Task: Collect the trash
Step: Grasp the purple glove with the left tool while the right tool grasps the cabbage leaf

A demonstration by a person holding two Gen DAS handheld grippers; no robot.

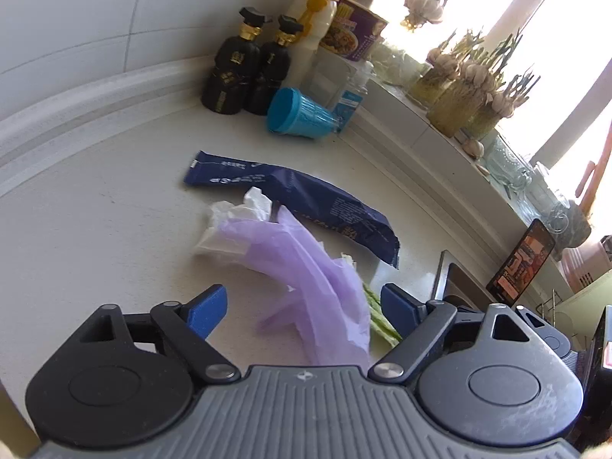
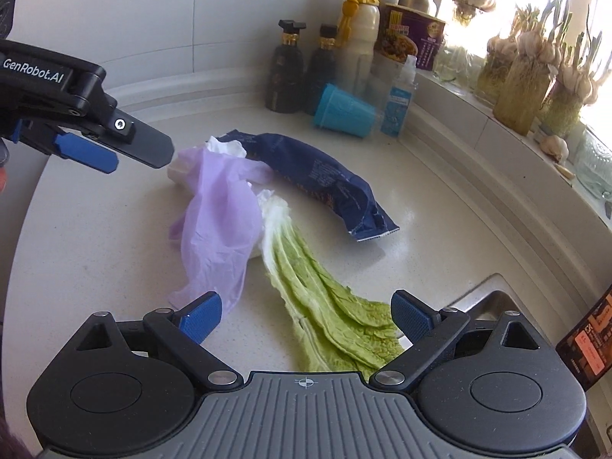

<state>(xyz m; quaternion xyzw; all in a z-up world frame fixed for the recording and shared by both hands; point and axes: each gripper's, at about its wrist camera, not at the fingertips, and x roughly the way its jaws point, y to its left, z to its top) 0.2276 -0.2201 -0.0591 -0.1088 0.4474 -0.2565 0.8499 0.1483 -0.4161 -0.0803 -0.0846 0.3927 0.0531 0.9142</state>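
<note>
trash is seen scattered on the pale countertop [image 2: 95, 237]: a thin purple plastic bag [image 2: 218, 225], crumpled white tissue [image 1: 225, 229] partly under it, a dark blue wrapper [image 2: 317, 179] just beyond, and a cabbage leaf [image 2: 329, 306] lying toward the sink [image 2: 493, 302]. bag and leaf touch; wrapper lies near but apart from the leaf.

left gripper [image 1: 302, 308]: jaws spread, the near end of the purple bag between them; no pad is seen pressing on it, so nothing is judged held. right gripper [image 2: 306, 323]: jaws spread, the leafy end of the cabbage between them, not pinched.

risks, as judged:
- bag film is thin and slack; a close on a loose fold could slip off, or drag the tissue and leaf stem along half-caught.
- leaf is limp; a pinch at the ragged edge could tear it and leave pieces behind.
- both grippers work close together over overlapping items, so a collision or a tug-of-war on the bag/leaf contact is possible.
- leaf tip lies near the sink edge; a push could send it over.
- a blue cup [image 2: 344, 113] lies on its side near the bottles [image 2: 302, 65]; a wide sweep could roll it.

containers: the cup's inside is not seen from either view. purple bag appears flat and empty. no bin is visible. jars on the sill [image 2: 512, 99] hold sprouting garlic.
</note>
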